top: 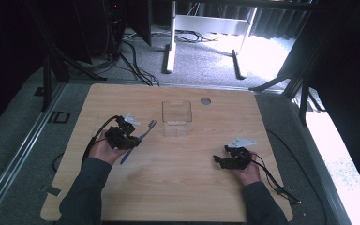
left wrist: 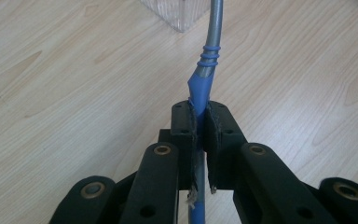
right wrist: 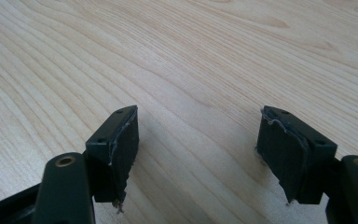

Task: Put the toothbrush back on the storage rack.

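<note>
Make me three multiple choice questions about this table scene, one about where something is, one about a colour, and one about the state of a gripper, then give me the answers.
1. Where does the clear container stand?
A. on the table's far middle part
B. at the near edge by the right hand
C. on the floor

2. What colour is the toothbrush handle?
A. red and white
B. blue and grey
C. all black

3. How do the jaws of the right gripper stand?
A. shut on the toothbrush
B. shut on nothing
C. open, holding nothing

Answers: 1 A, the high view shows it beyond both grippers on the table. 2 B, the left gripper view shows blue grip and grey stem clamped in the left gripper. 3 C, bare wood shows between the spread pads.
</note>
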Available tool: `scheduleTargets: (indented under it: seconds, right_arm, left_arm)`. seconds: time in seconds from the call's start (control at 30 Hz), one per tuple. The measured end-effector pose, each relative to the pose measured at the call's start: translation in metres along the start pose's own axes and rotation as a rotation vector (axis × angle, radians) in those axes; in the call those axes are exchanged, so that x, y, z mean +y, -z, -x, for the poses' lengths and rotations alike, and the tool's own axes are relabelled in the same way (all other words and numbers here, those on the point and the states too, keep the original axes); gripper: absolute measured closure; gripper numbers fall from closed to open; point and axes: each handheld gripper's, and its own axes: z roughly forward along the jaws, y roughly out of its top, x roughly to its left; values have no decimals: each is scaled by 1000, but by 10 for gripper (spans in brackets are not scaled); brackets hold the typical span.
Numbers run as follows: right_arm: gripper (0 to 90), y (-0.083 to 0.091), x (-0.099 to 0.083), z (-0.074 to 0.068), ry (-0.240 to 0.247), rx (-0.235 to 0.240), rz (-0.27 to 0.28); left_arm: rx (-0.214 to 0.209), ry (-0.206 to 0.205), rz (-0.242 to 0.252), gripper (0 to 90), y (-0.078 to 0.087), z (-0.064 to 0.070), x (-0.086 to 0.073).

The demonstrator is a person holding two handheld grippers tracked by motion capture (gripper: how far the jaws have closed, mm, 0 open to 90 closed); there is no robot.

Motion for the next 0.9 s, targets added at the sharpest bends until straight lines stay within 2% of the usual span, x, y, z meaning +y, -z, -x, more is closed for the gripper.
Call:
scheduleTargets:
  seconds: [0.6,0.9]
  right_arm:
    - [290,0,0,0,2,0,0]
    - [289,0,0,0,5,-1,3]
  left_arm:
    - [-1,40,47,827,3,-3,2]
    - [15,65,100,827,7,-3,3]
